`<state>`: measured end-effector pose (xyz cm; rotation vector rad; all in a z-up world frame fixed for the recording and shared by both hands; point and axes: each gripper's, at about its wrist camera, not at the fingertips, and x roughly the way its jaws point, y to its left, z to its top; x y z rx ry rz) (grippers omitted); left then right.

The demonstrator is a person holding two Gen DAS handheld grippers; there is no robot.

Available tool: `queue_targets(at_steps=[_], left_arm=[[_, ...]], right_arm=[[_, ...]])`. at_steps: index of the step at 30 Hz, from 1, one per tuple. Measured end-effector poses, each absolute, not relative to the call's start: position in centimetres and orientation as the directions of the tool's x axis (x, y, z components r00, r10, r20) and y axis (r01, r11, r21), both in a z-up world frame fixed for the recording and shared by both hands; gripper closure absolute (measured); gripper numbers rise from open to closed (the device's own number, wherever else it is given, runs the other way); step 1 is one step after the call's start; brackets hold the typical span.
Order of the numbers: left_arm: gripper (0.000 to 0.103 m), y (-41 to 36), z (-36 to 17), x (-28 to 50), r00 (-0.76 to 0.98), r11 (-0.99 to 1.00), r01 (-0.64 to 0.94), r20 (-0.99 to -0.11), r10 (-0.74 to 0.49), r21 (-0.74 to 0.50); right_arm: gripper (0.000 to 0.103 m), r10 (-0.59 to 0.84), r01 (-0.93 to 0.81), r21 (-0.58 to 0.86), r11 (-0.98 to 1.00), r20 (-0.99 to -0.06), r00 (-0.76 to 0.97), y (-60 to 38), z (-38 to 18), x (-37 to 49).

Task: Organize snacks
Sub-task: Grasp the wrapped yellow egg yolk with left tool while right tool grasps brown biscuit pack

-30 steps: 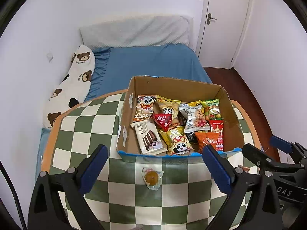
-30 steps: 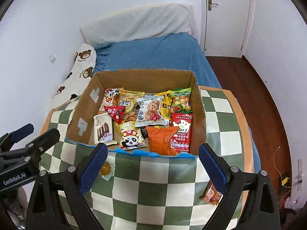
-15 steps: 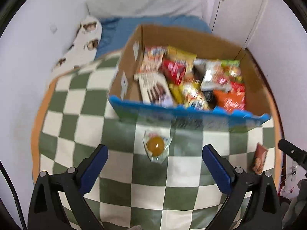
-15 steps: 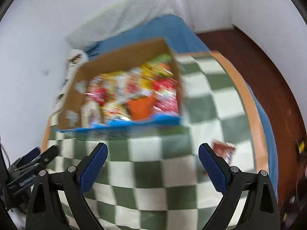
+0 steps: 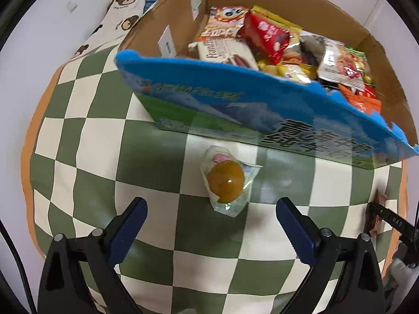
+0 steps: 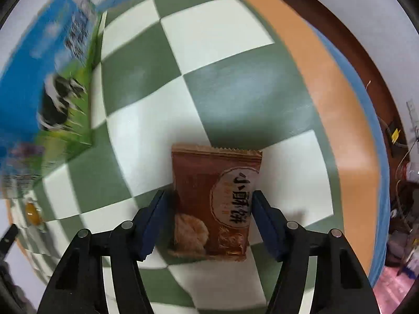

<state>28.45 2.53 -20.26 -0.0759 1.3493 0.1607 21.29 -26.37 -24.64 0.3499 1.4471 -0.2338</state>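
Note:
A clear-wrapped amber ball snack [image 5: 226, 181] lies on the green-and-white checked table [image 5: 146, 151] just in front of the snack box [image 5: 235, 83]. My left gripper [image 5: 210, 204] hovers over it, open, one finger on each side and neither touching it. The cardboard box with its blue front wall is full of several snack packets [image 5: 264, 36]. In the right wrist view a brown pastry packet [image 6: 214, 198] lies flat on the table. My right gripper [image 6: 208, 195] points down over it, its jaws closing with the packet between them. A sliver of gap shows at the left pad.
The box [image 6: 39, 65] stands to the left of the brown packet, and the amber snack [image 6: 32, 212] shows at far left. The table's orange rim [image 6: 327, 83] and the floor drop lie close on the right. A bear-print pillow [image 5: 117, 18] is behind the table.
Both grippers have come down close to the table. The left now straddles the amber snack. The right swung over to the brown packet and its jaws have narrowed around it.

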Motion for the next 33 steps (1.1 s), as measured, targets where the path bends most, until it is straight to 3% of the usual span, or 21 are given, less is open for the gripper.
queue_targets(at_steps=[3,12,16,19,22,24,26,31,33], left_arm=[[0.002,3.1,-21.0,28.9,0.194,0.984,-0.173,-0.979,0.066,0.032],[0.004,2.8,-24.8,31.4,0.128,0.993,-0.111,-0.991,0.044,0.030],[0.036,2.5,-26.1,32.2,0.129,0.997,-0.070,-0.990,0.053,0.044],[0.054,2.2,-26.2,32.2,0.147,0.998,-0.053,-0.988,0.039,0.032],[0.054,2.2,-26.1,31.9,0.147,0.998,-0.055,-0.989,0.036,0.028],[0.054,2.2,-26.1,31.3,0.141,0.998,-0.056,-0.989,0.031,0.023],[0.054,2.3,-26.1,30.2,0.135,0.998,-0.059,-0.990,0.030,0.023],[0.054,2.4,-26.9,26.6,0.094,0.997,-0.072,-0.996,0.001,-0.006],[0.054,2.3,-27.1,24.9,0.071,0.997,-0.077,-0.997,-0.016,-0.021]], right_arm=[[0.044,0.065,0.292,0.102,0.951,-0.989,0.135,-23.5,-24.3,21.5],[0.044,0.160,0.122,0.176,0.977,-0.978,0.131,-13.5,-24.5,21.5],[0.031,0.142,0.102,0.152,0.983,-0.985,0.100,-12.4,-25.4,22.0],[0.021,0.154,0.099,0.163,0.982,-0.984,0.088,-12.2,-26.0,22.3],[0.011,0.172,0.093,0.179,0.979,-0.981,0.086,-12.1,-26.5,22.3],[0.011,0.153,0.074,0.159,0.985,-0.985,0.076,-11.9,-27.1,22.6],[0.012,0.143,0.063,0.148,0.987,-0.987,0.078,-11.2,-27.2,22.5],[0.039,0.138,0.063,0.145,0.987,-0.984,0.110,-10.7,-25.9,20.2],[0.042,0.155,0.065,0.162,0.985,-0.982,0.109,-10.8,-25.8,19.3]])
